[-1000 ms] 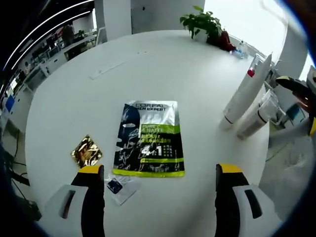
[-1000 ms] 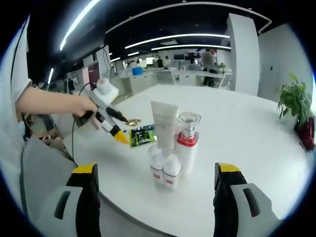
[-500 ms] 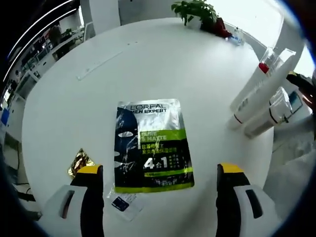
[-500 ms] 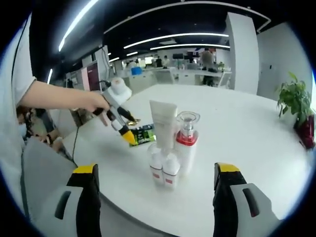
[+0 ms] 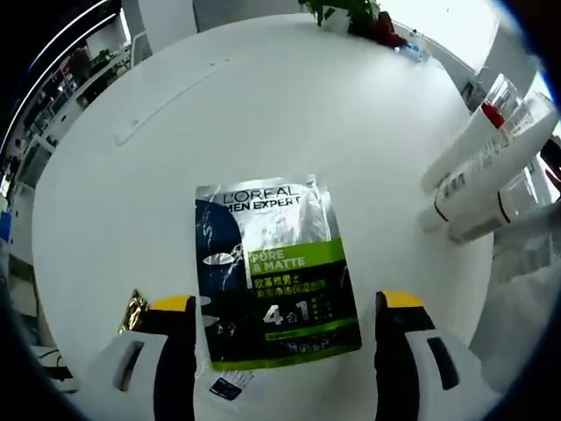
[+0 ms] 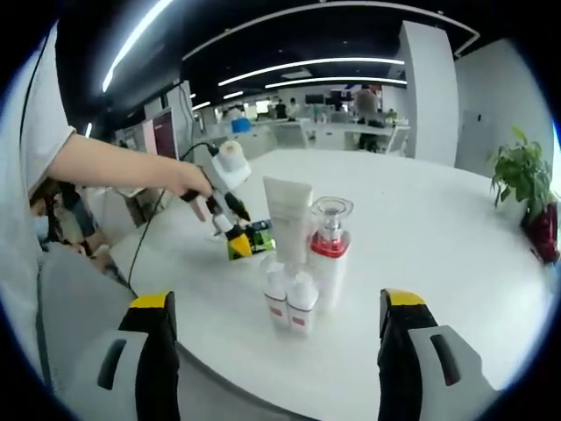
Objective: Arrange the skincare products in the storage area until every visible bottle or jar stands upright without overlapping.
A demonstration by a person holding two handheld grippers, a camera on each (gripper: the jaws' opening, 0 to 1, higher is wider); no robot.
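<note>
Skincare bottles (image 6: 302, 263) stand clustered mid-frame on the bench (image 6: 438, 263), while the left gripper (image 5: 280, 351) hangs with jaws released over the flat sachet (image 5: 272, 272) at center; right gripper (image 6: 272, 351) released too. Risk: thin sachet slips when pinched, or a swing topples the bottles

The left tool (image 6: 235, 246) came down toward the black-and-green sachet (image 5: 273, 274) on the desk (image 5: 131, 202), its open jaws ending on either side of the sachet's near edge. The gold packet (image 5: 133, 309) slid behind its left jaw.
</note>
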